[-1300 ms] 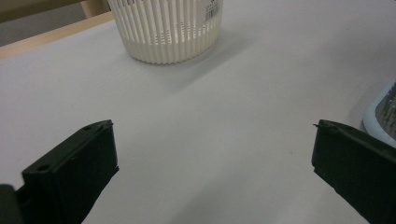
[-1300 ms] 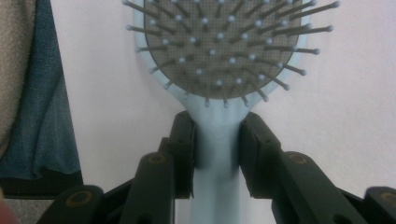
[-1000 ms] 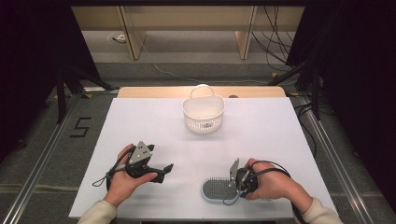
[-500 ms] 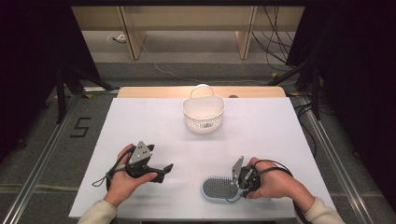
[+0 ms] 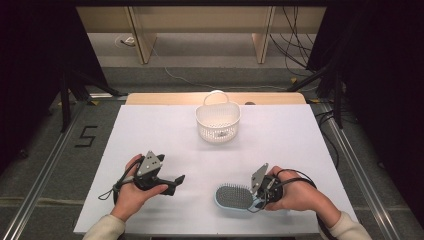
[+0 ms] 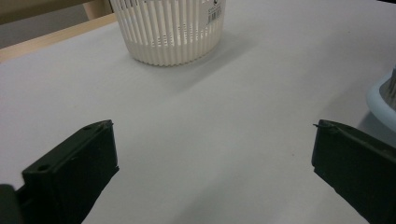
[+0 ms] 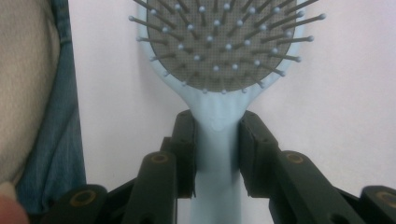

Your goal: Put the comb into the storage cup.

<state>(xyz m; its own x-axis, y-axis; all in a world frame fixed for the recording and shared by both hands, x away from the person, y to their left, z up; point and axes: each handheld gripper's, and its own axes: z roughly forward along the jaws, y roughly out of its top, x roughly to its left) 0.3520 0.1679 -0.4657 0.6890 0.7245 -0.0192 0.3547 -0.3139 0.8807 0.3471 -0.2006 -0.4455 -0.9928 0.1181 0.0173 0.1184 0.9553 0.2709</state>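
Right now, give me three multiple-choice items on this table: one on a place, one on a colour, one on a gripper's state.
1. Where does the white slotted plastic basket stand?
A. At the table's far edge, in the middle
B. At the near left corner
C. Between the two hands

2. What colour is the frame of the oval paddle hairbrush?
A. Red
B. Light blue
C. Yellow

3. How do the jaws of the right gripper stand?
A. Wide open over bare table
B. Shut on the basket's handle
C. Shut on the hairbrush's handle

Answers:
1 A: the high view shows the basket far from both hands, by the table's wooden far edge.
2 B: the right gripper view shows a pale blue frame around a grey bristle pad.
3 C: in that view both jaws press the handle's sides, just below the head.
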